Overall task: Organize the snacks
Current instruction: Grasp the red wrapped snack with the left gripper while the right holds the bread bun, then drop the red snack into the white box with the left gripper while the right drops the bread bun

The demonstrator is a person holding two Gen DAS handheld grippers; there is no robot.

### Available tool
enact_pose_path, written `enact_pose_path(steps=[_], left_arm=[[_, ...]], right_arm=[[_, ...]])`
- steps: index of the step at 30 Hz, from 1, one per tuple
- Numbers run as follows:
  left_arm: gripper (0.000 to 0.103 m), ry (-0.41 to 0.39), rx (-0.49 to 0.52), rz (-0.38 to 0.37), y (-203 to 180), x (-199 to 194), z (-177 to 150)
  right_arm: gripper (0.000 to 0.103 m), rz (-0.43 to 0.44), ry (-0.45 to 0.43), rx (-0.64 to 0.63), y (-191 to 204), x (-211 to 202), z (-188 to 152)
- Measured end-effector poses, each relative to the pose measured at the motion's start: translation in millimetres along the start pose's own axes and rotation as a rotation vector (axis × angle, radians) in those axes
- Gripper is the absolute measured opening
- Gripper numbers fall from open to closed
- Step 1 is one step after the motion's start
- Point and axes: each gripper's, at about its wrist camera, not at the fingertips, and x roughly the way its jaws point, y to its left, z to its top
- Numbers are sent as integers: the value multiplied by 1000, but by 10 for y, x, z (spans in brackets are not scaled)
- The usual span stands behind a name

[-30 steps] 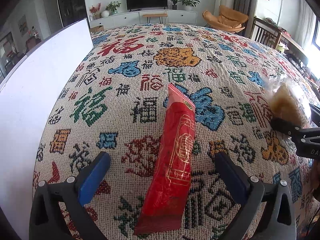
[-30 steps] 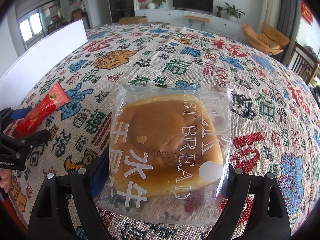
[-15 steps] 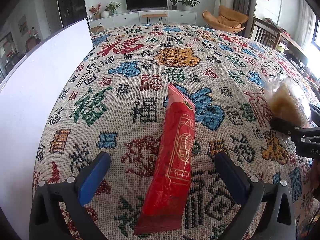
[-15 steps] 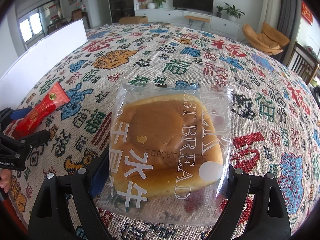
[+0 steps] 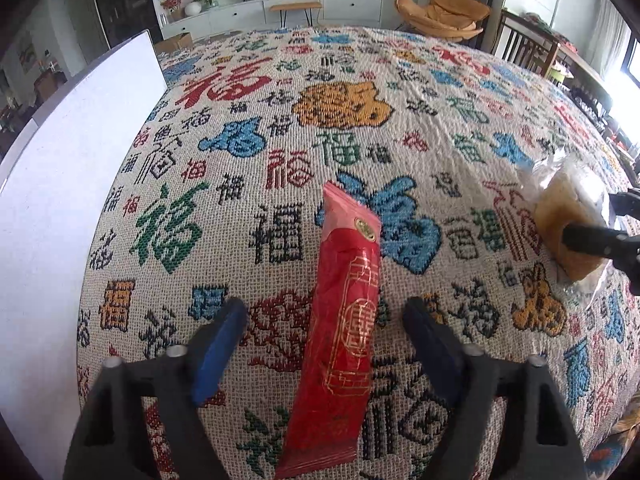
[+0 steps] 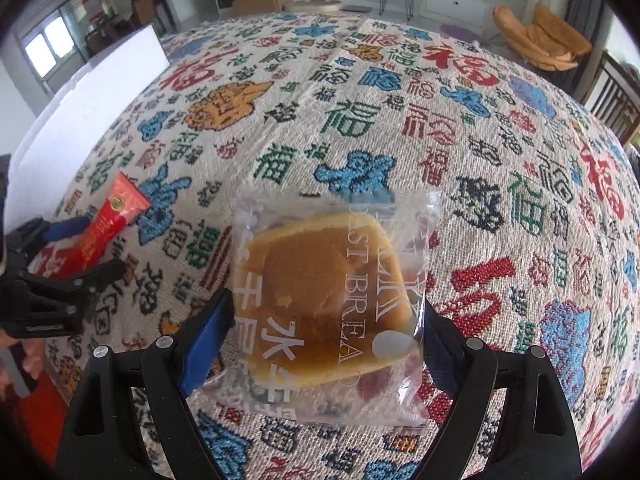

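A long red snack packet [image 5: 344, 320] lies on the patterned tablecloth [image 5: 320, 128], running away from me between the open fingers of my left gripper [image 5: 324, 320]; neither finger touches it. It also shows in the right wrist view [image 6: 104, 232]. A clear bag of toast bread [image 6: 324, 304] lies flat between the fingers of my right gripper [image 6: 324, 320], whose pads stand at the bag's two sides. The bread bag also shows at the right edge of the left wrist view [image 5: 572, 220], with a right gripper finger [image 5: 596, 240] across it.
A white board [image 5: 72, 184] stands upright along the table's left edge. Beyond the table are a TV cabinet [image 5: 320, 4], an orange chair [image 5: 444, 16] and wooden chairs [image 5: 528, 48]. The tablecloth stretches far ahead of both grippers.
Both grippers' jaws have narrowed around their packets. Both cameras have pulled back or risen a little, so the packets look smaller. The packets have not moved on the cloth.
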Motion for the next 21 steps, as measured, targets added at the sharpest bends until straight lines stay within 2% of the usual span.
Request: enact_pose_path(steps=[1, 2, 3, 4, 5, 9, 12, 15, 18, 21], left_arm=[[31, -8, -10, 12, 6, -39, -4], [23, -3, -24, -2, 38, -71, -13], [20, -3, -49, -30, 78, -123, -29], [19, -19, -72, -55, 128, -199, -52], [19, -36, -98, -71, 179, -300, -80], [19, -142, -216, -167, 469, -929, -101], [19, -237, -289, -192, 837, -1482, -24], [19, -306, -355, -134, 1349, -1966, 17], [19, -339, -425, 4, 1941, -2273, -20], [19, -325, -494, 157, 2492, -2355, -129]], right_arm=[[88, -13, 24, -16, 16, 21, 19], [86, -36, 47, -33, 36, 53, 26], [84, -51, 46, -39, 42, 52, 24], [76, -53, 33, -38, 47, 19, 10], [74, -52, 30, -39, 59, -18, 4], [73, 3, -45, -60, 285, -327, 97], [73, 102, -143, -95, 709, -672, 409], [73, 220, -235, -151, 1318, -940, 822], [74, 352, -281, -198, 2013, -1071, 1206], [74, 454, -287, -228, 2671, -1037, 1509]])
